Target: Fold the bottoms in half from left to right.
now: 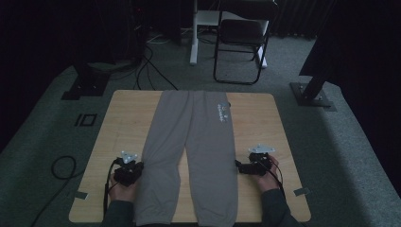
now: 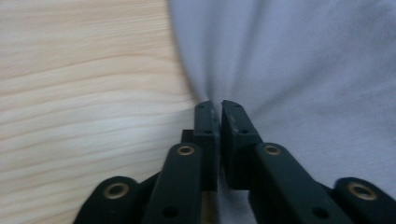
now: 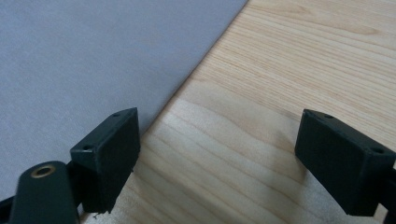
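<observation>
One pair of grey cotton sweatpants (image 1: pixel 191 156) flat along one pale wooden worktop (image 1: pixel 255 118), two claws, left claw (image 2: pixel 218 112) clenched on trouser edge, right claw (image 3: pixel 219 140) released beside opposite edge

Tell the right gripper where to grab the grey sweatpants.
Grip the outer side edge of the near leg of the sweatpants, coming in low from the bare table side. That edge lies flat and straight beside the open right gripper.
</observation>
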`<state>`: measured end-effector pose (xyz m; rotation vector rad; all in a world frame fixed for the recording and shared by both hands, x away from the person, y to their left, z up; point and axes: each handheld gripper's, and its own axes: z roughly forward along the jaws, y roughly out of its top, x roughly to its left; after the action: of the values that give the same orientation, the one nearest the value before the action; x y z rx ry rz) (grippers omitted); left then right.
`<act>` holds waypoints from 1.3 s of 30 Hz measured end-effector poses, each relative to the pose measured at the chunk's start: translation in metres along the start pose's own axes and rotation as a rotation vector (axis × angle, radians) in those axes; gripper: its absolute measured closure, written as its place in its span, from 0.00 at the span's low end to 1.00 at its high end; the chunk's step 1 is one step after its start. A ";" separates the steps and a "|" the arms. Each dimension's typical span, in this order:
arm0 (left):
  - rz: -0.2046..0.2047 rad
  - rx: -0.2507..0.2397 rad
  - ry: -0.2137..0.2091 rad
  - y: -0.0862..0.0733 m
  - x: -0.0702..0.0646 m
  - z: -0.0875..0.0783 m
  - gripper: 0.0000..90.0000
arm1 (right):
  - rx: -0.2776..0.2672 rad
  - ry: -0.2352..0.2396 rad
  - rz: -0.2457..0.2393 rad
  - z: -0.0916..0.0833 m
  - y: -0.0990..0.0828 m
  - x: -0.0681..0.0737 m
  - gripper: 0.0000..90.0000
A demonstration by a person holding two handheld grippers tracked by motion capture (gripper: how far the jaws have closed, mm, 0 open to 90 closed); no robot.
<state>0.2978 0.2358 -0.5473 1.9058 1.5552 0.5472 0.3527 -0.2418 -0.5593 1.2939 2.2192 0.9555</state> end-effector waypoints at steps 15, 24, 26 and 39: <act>0.011 -0.056 0.029 0.004 0.007 -0.017 0.99 | -0.002 -0.004 0.003 -0.010 -0.010 0.007 0.17; 0.200 -0.162 -0.151 0.036 -0.065 -0.024 0.99 | -0.001 -0.013 0.013 -0.011 -0.011 0.008 0.17; 0.280 -0.168 -0.214 0.050 -0.097 -0.020 0.99 | 0.000 -0.013 0.013 -0.011 -0.011 0.008 0.17; 0.472 -0.205 -0.499 0.092 -0.229 -0.005 0.99 | 0.000 -0.013 0.014 -0.011 -0.011 0.008 0.17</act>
<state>0.3094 0.0032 -0.4664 2.0483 0.7122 0.3638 0.3352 -0.2424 -0.5593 1.3131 2.2031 0.9501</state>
